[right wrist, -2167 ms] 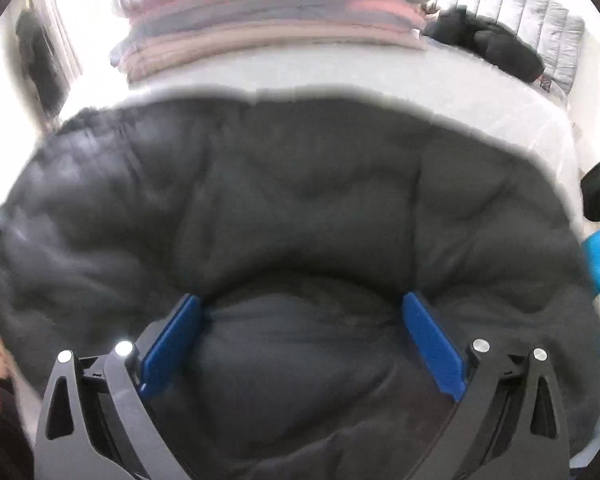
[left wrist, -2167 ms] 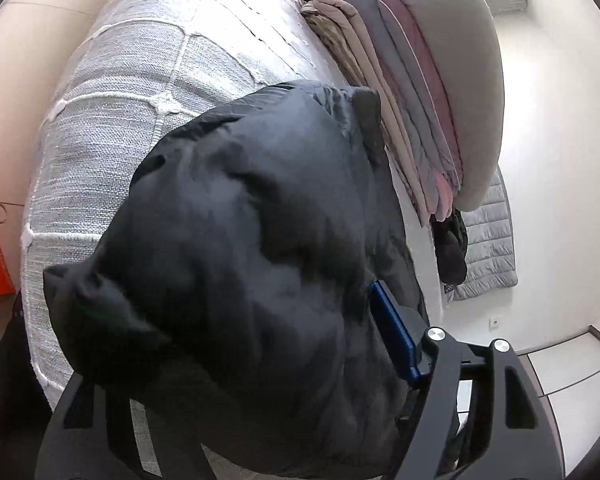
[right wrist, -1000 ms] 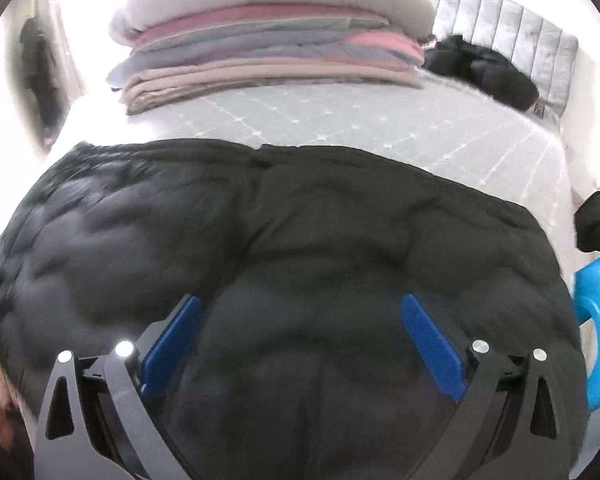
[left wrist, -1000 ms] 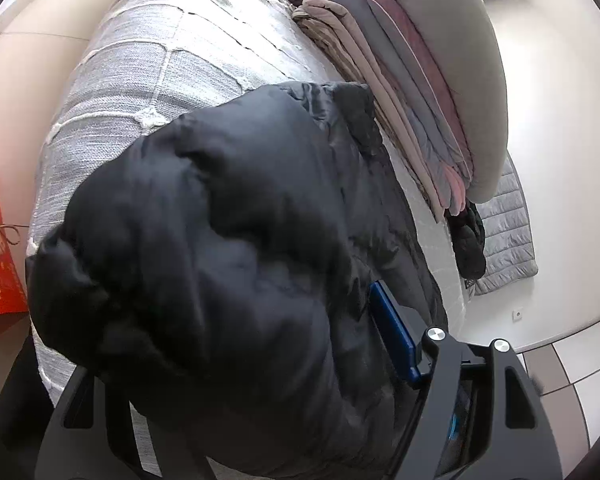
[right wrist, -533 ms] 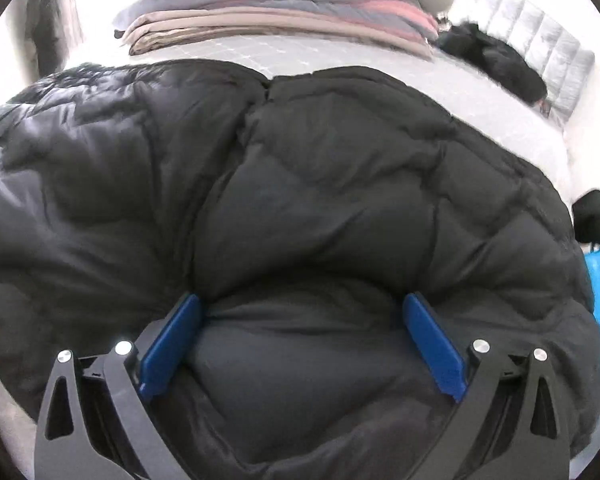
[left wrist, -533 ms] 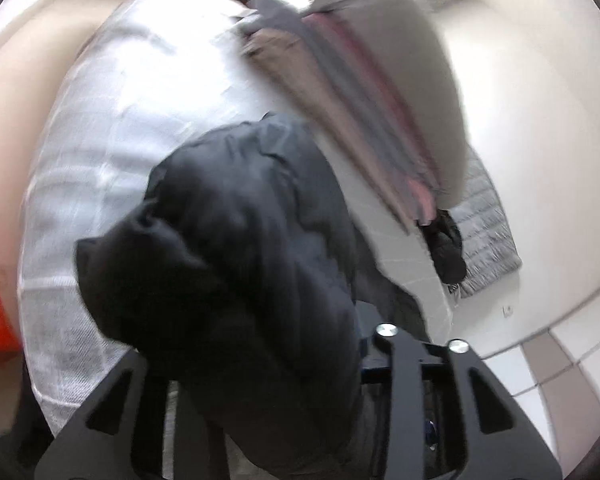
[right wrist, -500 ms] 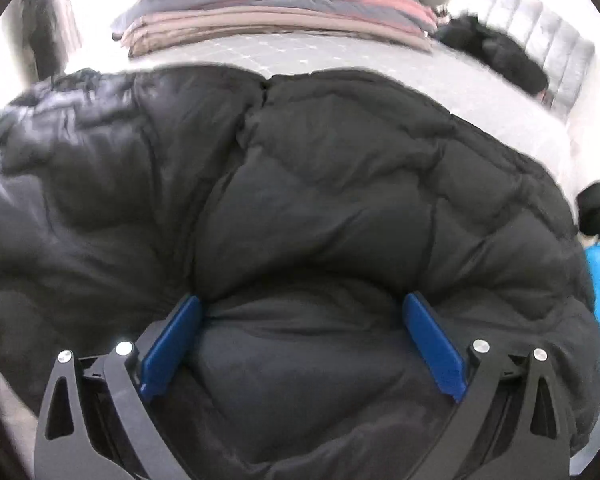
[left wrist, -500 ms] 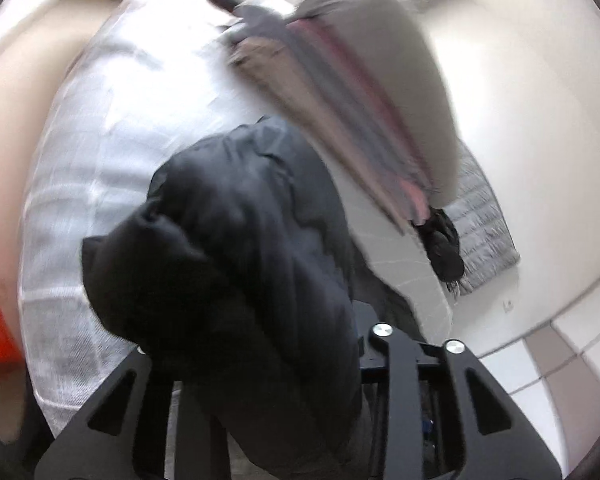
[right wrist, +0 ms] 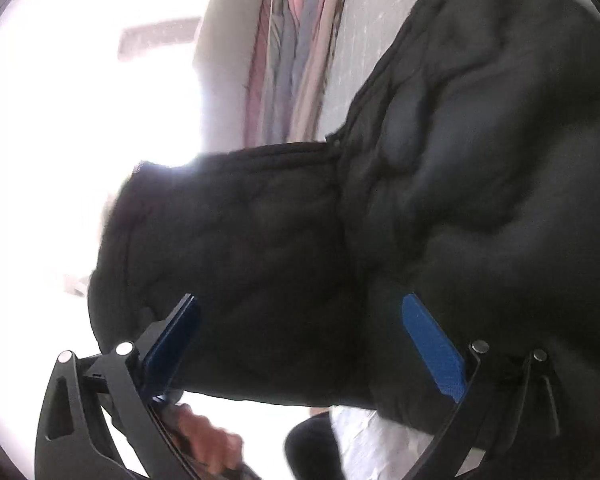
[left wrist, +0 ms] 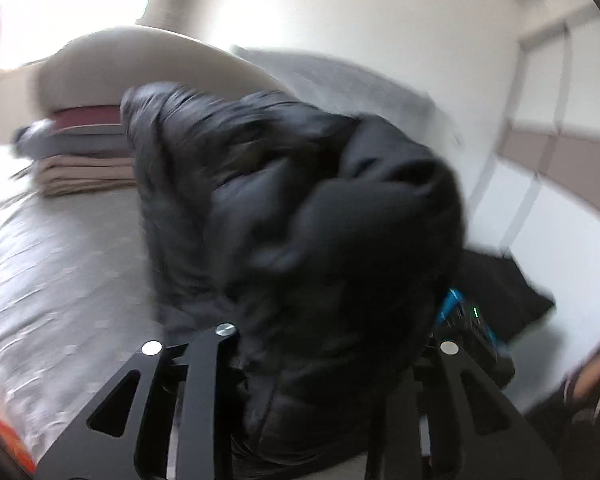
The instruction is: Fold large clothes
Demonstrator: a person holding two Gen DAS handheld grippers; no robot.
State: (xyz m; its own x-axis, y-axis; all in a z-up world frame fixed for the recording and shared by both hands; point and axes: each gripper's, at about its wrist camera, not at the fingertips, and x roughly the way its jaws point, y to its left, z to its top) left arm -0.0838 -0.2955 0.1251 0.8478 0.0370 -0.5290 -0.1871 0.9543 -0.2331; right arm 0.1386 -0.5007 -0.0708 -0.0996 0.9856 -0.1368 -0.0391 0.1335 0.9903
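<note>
A black puffer jacket (left wrist: 324, 216) is bunched up and fills the middle of the blurred left wrist view, above the grey bedspread (left wrist: 60, 264). My left gripper (left wrist: 332, 332) has the jacket packed between its fingers, which hides the pads. In the right wrist view, which is rolled sideways, the same jacket (right wrist: 440, 200) fills the frame. My right gripper (right wrist: 300, 340) stands wide, with a thick fold of the jacket between its blue pads (right wrist: 432, 344).
A stack of folded clothes (left wrist: 84, 148) lies at the back of the bed under a beige cushion (left wrist: 140, 72); it shows in the right wrist view (right wrist: 300, 48) too. Another dark garment (left wrist: 500, 288) lies right. A hand (right wrist: 208, 440) shows below.
Both grippers have swung and rolled sharply with the jacket. The left view now faces the wall and folded stack; the right view is turned sideways. The jacket is bunched and lifted.
</note>
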